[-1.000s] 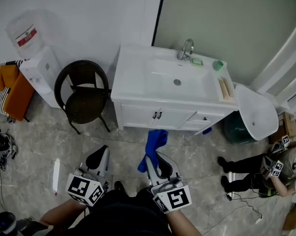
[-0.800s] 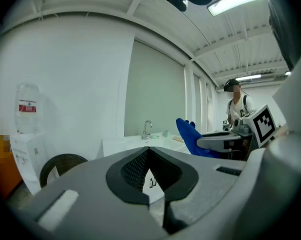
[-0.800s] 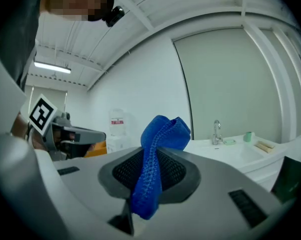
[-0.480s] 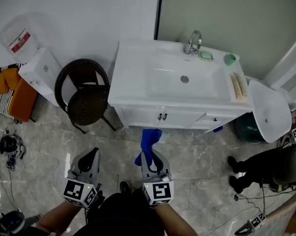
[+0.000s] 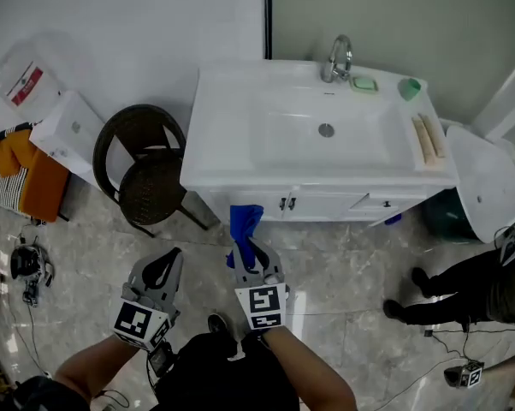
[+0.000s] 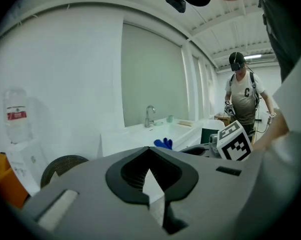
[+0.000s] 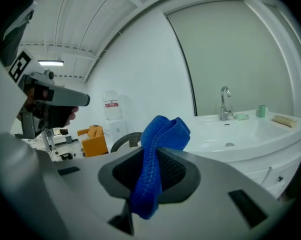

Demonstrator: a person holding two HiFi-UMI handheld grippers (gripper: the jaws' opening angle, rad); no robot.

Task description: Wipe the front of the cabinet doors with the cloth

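The white vanity cabinet point(image 5: 240, 199) stands against the wall, its two doors with small dark handles point(image 5: 287, 203) facing me. My right gripper point(image 5: 248, 258) is shut on a blue cloth point(image 5: 243, 223), which sticks up out of its jaws point(image 7: 160, 134) just short of the left door. My left gripper point(image 5: 162, 270) hangs to the left, lower over the floor, shut with nothing in it point(image 6: 149, 169).
A dark round chair point(image 5: 148, 182) sits left of the cabinet, next to a white water dispenser point(image 5: 65, 131). A tilted white basin point(image 5: 488, 187) and a person's legs point(image 5: 446, 285) are at the right. Cables lie on the tiled floor point(image 5: 352, 264).
I have stepped closer to the cabinet and shifted left. Both grippers moved forward, the right one carrying the cloth up toward the left door.
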